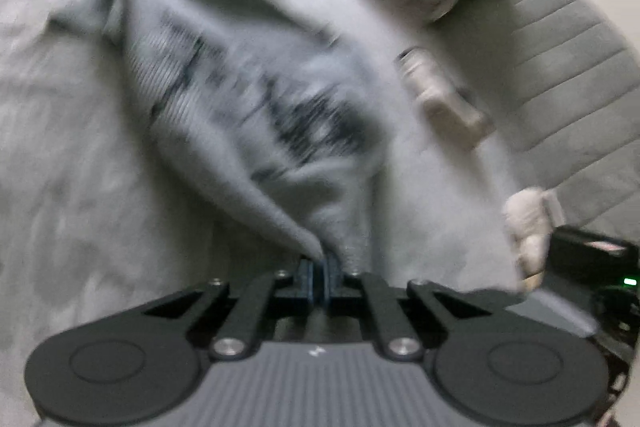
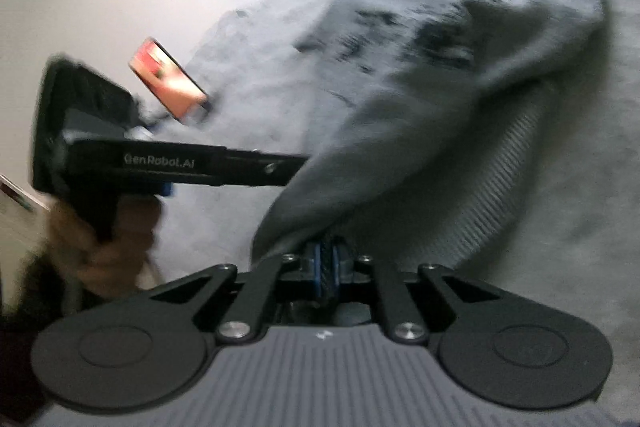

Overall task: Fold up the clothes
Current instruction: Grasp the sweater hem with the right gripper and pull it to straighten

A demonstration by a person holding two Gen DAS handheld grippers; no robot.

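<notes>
A grey printed shirt point(image 1: 256, 99) is pinched at its edge by both the left tool point(image 1: 322, 273) and right tool point(image 2: 326, 273) and lifted off the bed point(image 1: 60, 187); a fold toward 12 o'clock is judged underway, calling for even carrying.

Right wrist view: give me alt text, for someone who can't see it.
The right gripper is shut on a bunched edge of a grey printed garment, which drapes away over a pale bed sheet. At left, a hand holds the left gripper, which reaches into the same cloth. The picture is motion-blurred.
</notes>
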